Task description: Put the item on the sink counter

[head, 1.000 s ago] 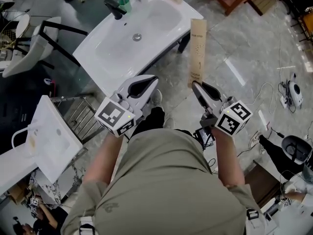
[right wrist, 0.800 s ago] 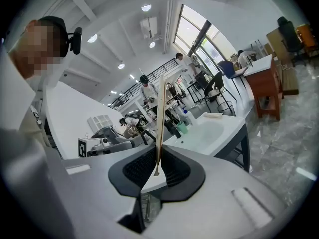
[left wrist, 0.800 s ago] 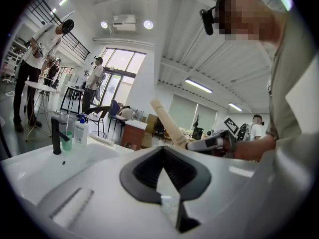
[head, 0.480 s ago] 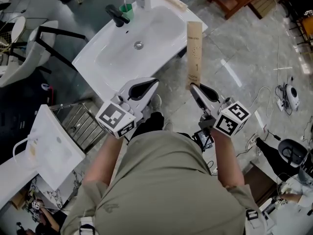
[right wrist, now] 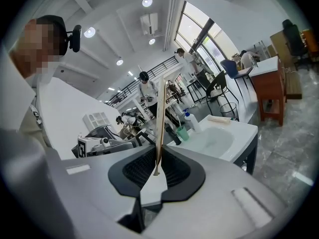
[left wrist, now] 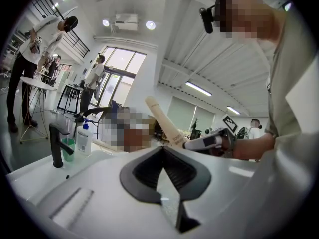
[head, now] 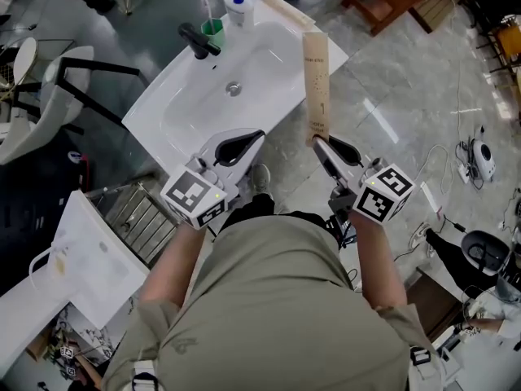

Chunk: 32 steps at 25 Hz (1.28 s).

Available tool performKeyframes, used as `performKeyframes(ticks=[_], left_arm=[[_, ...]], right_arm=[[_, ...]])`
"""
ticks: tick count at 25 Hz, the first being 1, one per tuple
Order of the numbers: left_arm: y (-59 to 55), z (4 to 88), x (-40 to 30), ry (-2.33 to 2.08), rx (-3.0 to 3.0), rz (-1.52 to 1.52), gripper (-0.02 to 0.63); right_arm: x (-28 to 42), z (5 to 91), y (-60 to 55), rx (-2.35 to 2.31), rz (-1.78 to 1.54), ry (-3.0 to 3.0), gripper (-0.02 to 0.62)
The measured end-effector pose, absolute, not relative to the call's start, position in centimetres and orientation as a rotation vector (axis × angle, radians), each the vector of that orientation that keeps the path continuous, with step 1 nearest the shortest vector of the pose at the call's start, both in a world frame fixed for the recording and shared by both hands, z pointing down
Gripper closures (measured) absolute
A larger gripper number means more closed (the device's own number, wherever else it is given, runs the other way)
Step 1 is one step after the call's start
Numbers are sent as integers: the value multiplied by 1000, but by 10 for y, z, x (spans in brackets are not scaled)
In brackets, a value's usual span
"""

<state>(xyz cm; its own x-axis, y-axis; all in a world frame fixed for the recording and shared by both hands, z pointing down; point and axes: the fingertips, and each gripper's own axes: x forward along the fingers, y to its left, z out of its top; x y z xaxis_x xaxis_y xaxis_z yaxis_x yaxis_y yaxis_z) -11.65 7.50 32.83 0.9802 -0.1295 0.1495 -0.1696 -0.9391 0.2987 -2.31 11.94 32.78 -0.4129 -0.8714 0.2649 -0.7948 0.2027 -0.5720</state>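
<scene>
- Tan flat item (head: 316, 80): a long, thin strip with print on its face, seen edge-on in the right gripper view. It is in the air, not yet on the counter. Material not readable, possibly card or thin wood.
- Right gripper (head: 319, 143): jaws clamped on the item's lowest end only. The rest stands free, pointing to 12 o'clock from the jaws.
- Left gripper (head: 247, 139): jaws together at the tips with nothing between them. It sits at 9 o'clock of the right gripper, well apart from the item.
- Sink counter (head: 155, 125): white, lies at 11 o'clock from both grippers. In the head view the item's upper end overlaps its right front edge, but height above it cannot be judged.
- Far end of the counter: black faucet (head: 198, 41), green cup (head: 213, 31) and pump bottle (head: 238, 5), with a second tan strip (head: 283, 6) lying on the back rim at 1 o'clock of the basin.
- Risk 1: the end-only grip leaves a long lever, so the item could pivot or slide in the pads if it is swung.
- Risk 2: the free end could catch the counter's front edge on approach and be pushed out of the jaws.
- Risk 3: the flat rim is narrow, so a release over the basin slope would send the item into the bowl.
- Risk 4: a sweep toward 11 o'clock could topple the cup or bottle.
</scene>
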Motion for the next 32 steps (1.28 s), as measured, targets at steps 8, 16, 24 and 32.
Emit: performKeyframes(ticks=[8, 16, 24, 32], left_arm=[[51, 330, -108, -192, 2804, 183, 600], [39, 331, -101, -188, 2803, 186, 600], [20, 336, -87, -207, 2797, 201, 600], [-6, 345, -60, -254, 2776, 216, 601]], right_arm=[[-19, 331, 93, -1643, -1005, 2339, 549], [-13, 332, 80, -1651, -1017, 2352, 549], [6, 340, 55, -1645, -1036, 2368, 549], [34, 355, 27, -1615, -1073, 2394, 549]])
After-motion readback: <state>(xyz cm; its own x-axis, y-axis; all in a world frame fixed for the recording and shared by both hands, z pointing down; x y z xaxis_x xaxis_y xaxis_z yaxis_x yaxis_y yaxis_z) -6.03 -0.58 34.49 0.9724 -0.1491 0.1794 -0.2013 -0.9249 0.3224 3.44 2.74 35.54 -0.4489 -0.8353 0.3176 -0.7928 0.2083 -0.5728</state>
